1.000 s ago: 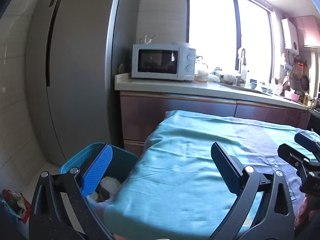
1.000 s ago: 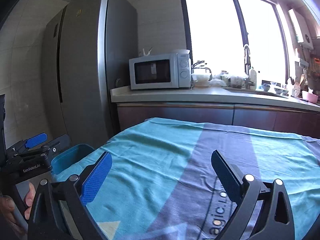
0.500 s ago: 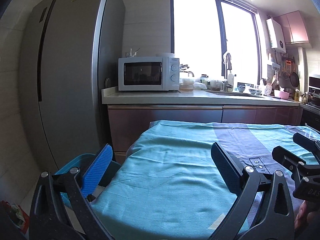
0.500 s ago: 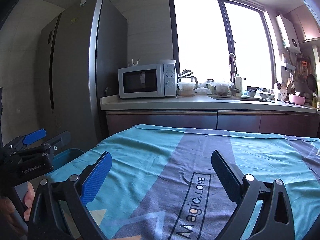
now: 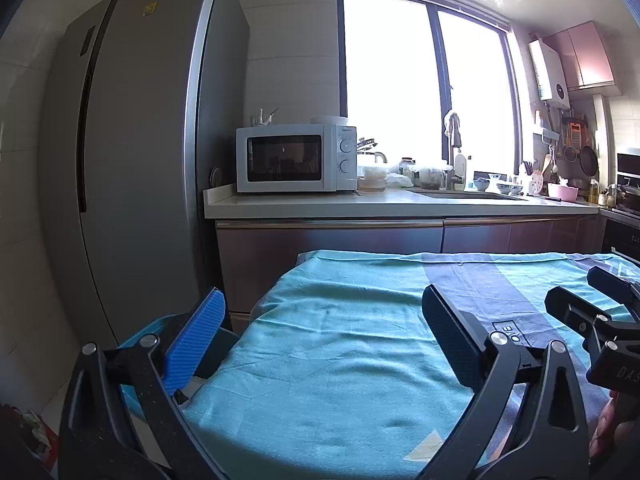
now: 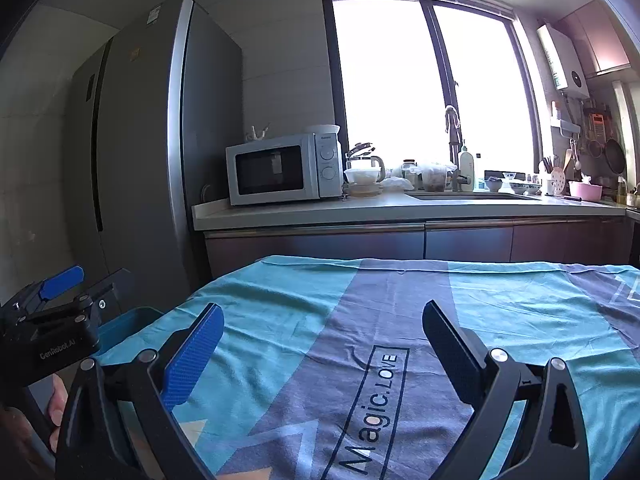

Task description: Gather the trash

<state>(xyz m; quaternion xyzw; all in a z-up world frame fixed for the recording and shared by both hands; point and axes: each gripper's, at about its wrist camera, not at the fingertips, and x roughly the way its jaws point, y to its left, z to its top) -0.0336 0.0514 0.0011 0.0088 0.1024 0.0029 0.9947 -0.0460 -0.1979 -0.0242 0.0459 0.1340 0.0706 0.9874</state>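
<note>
Left wrist view: we hold our left gripper (image 5: 322, 326) spread over the cloth (image 5: 340, 352), the bin (image 5: 218, 342) at 8 o'clock, behind its blue finger. Our right gripper (image 6: 322, 332) is spread too, empty; microwave (image 6: 280, 170) at 12, fridge (image 6: 136, 152) at 10.

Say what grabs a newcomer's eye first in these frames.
The teal cloth printed "Magic.LOVE" fills the foreground over the table. Behind it the bright window glares above the counter, with the white microwave beside the tall grey fridge. Both hand-held grippers, left and right, hang open and empty over the cloth; a blue bin peeks out at the table's left edge.
</note>
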